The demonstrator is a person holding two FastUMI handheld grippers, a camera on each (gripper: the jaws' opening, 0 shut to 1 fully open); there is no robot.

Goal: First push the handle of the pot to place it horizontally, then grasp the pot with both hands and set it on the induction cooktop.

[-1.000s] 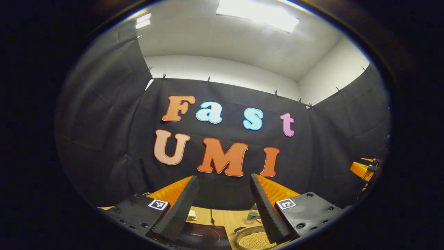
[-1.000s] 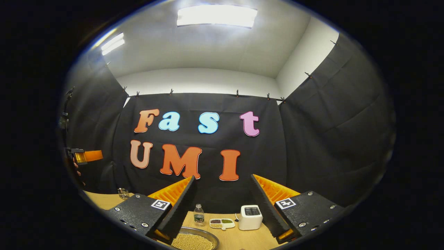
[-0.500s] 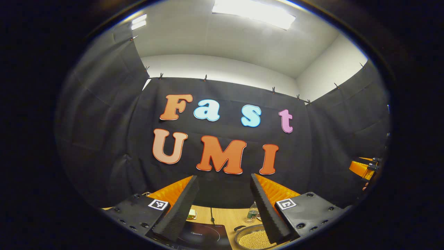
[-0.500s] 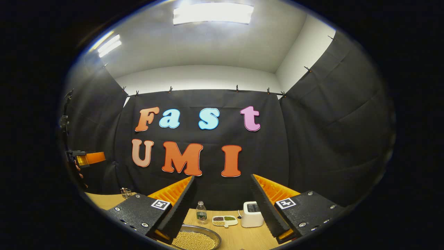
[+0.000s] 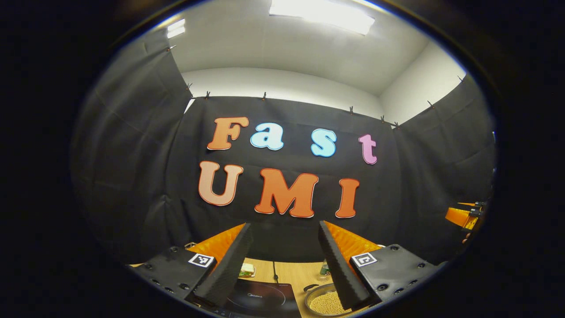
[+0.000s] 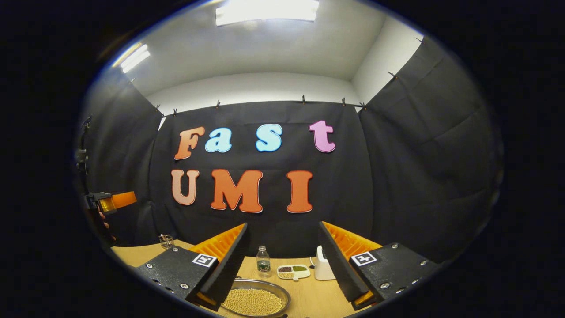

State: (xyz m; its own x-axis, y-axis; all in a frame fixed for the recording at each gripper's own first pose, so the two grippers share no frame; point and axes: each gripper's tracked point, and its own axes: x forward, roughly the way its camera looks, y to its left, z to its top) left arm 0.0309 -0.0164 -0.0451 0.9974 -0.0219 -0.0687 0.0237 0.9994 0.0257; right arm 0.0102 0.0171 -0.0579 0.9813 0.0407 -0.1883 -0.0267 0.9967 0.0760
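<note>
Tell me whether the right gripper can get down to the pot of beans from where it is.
Probably yes. The right gripper hangs above the table with its jaws open, and the pot sits just below and ahead with nothing between them. Its handle is hard to make out here.

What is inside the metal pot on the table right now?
The pot holds a layer of small pale yellow beans spread over most of its bottom. In the right gripper view, the right tool's own finger covers the pot's left edge, so that part stays hidden.
</note>
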